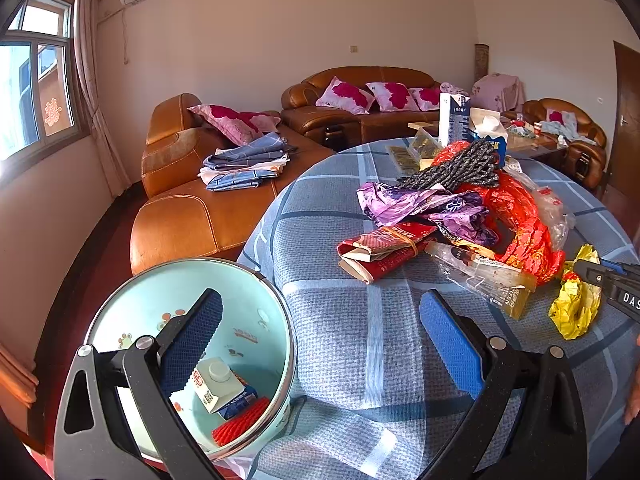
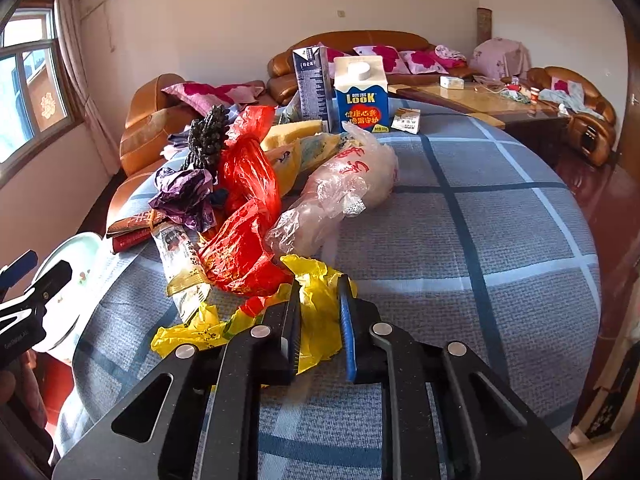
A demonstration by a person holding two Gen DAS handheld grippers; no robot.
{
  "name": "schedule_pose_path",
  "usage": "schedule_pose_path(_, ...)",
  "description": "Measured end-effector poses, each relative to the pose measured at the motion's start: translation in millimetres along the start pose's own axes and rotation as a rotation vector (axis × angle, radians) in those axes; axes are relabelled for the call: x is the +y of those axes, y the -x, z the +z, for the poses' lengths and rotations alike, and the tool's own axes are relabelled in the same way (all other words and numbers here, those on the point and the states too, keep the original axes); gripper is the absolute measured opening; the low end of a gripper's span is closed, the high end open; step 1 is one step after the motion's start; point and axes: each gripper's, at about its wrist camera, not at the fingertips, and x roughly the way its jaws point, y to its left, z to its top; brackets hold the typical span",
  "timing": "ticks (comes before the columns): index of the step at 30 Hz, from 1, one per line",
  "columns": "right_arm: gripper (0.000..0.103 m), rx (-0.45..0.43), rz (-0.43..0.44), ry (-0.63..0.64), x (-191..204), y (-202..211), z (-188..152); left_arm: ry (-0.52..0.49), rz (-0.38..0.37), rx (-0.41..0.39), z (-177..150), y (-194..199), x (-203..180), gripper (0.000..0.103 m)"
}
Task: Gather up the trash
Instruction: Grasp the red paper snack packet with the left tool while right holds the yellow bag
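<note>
Yellow plastic bag [image 2: 320, 312] pinched inside right claw [image 2: 320, 300], on table

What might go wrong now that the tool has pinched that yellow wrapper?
The yellow wrapper lies against the red bag, so lifting with the right tool may drag the bag along. The bin sits beyond the table edge, so thin wrapper could slip out on the way and land on the floor.

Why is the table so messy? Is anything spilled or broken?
Nothing spilled or broken that I can see. Crumpled bags and wrappers lie heaped on the table: red bag, purple wrapper, clear bag. Two cartons stand upright behind.
</note>
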Motion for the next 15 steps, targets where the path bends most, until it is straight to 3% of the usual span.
schedule_pose_path(9, 0.016, -0.118, 0.017, 0.027, 4, 32, 22, -0.045, 0.008, -0.004, 15, -19, -7, 0.097)
schedule_pose_path(15, 0.016, -0.167, 0.051, 0.047, 10, 31, 47, -0.092, -0.012, 0.006, 34, -46, -16, 0.097)
